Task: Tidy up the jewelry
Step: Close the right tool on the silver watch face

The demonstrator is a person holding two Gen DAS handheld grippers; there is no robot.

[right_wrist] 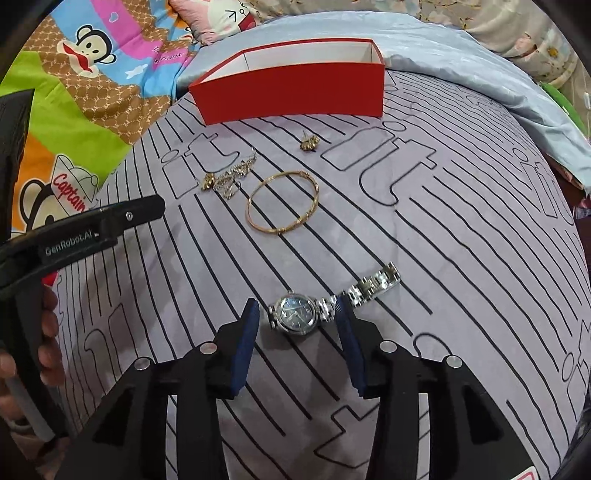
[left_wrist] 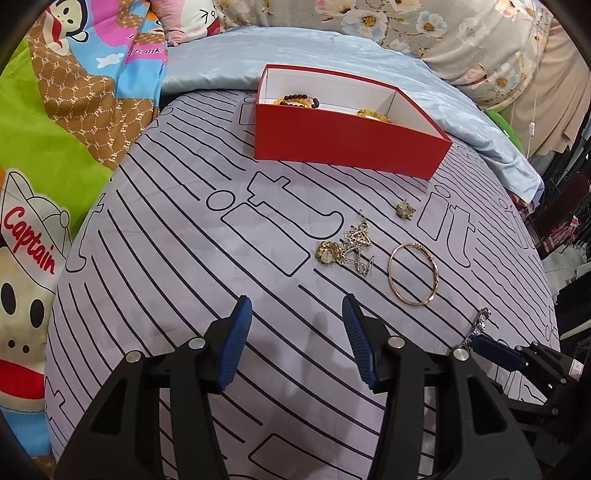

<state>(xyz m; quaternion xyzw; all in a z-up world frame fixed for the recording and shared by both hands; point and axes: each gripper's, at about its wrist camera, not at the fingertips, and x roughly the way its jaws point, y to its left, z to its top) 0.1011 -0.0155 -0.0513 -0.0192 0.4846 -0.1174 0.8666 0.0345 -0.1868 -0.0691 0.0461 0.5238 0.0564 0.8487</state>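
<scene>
Right tool (right_wrist: 295,314) astride watch (right_wrist: 295,314) — band up-right

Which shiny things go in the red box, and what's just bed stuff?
For the job: watch, gold bangle, small earring, tangled earrings, red box, right gripper.
Just lying about: cartoon monkey blanket, blue sheet, floral pillow.
</scene>
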